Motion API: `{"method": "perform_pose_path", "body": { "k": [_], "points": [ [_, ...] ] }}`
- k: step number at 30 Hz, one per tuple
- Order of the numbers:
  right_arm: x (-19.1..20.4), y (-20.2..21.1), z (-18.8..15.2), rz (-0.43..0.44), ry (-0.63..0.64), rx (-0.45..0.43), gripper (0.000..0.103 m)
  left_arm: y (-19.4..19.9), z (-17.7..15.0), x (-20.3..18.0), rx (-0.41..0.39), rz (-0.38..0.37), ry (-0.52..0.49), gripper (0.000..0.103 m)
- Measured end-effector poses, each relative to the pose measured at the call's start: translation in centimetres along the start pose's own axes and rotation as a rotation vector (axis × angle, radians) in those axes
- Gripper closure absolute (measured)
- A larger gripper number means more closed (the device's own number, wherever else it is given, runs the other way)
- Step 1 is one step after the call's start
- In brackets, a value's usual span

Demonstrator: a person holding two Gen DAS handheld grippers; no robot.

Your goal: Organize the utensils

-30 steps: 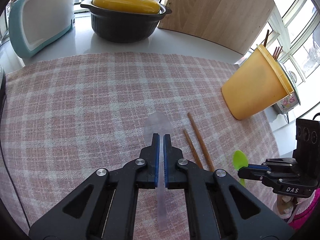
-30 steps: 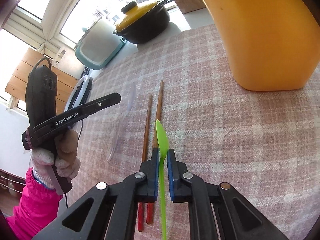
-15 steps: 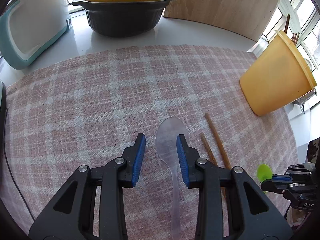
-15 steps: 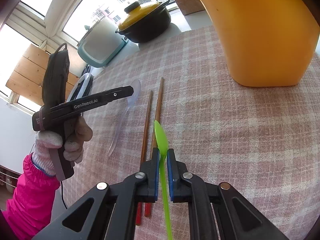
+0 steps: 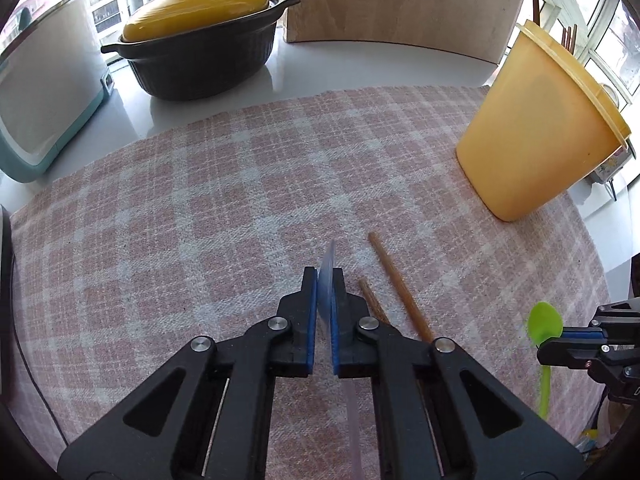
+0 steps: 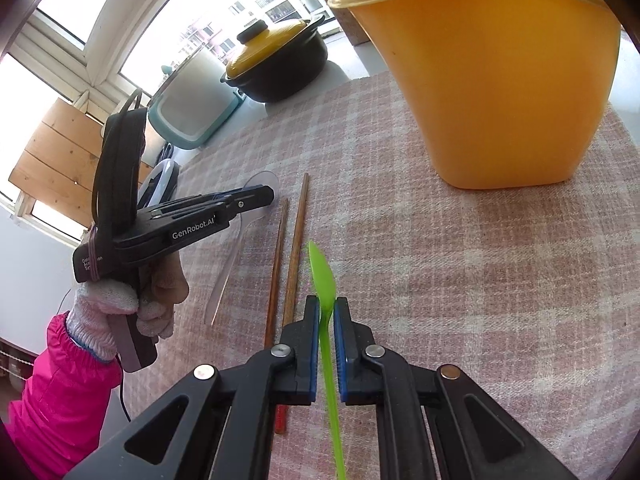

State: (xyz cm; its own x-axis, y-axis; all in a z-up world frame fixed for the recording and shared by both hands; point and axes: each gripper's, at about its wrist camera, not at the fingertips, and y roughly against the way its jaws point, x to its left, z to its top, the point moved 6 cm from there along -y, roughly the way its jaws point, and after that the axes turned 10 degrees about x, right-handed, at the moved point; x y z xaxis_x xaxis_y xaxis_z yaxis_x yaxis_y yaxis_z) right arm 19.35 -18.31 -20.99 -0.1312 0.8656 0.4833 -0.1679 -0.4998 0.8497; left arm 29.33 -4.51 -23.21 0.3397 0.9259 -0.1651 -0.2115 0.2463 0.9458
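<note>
With the left gripper pinched on the clear spoon and the right gripper clamped on the green spoon, both near the yellow tub (chopsticks lie beside it), either thin handle could slip and drop.

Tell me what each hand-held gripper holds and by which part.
The left hand-held gripper clamps the clear spoon on its bowl, where the handle begins. The right hand-held gripper clamps the green spoon at its neck, just behind the bowl.
</note>
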Motion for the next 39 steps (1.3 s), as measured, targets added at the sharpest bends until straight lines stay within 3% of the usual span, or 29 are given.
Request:
{"method": "perform_pose_path", "body": {
  "k": [7, 21, 27, 39],
  "points": [
    [-0.1, 2.6, 0.0, 0.001, 0.013, -0.061, 0.101, 4.2, -0.6, 0.4, -0.1, -0.078, 0.096, 0.1],
    [0.0, 10.7, 1.2, 0.038, 0.033, -0.248, 0.102, 14.0, 0.6, -4.2, -0.381, -0.111, 0.101, 0.1],
    [-0.5, 14.4, 2.4, 0.071, 0.037, -0.327, 0.102, 16.5, 2.5, -6.4, -0.482, -0.121, 0.1, 0.1],
    [-0.7, 20.5, 7.0, 0.08, 0.056, -0.453, 0.102, 18.0, 8.3, -9.7, -0.563, -0.198, 0.114, 0.1]
  ]
}}
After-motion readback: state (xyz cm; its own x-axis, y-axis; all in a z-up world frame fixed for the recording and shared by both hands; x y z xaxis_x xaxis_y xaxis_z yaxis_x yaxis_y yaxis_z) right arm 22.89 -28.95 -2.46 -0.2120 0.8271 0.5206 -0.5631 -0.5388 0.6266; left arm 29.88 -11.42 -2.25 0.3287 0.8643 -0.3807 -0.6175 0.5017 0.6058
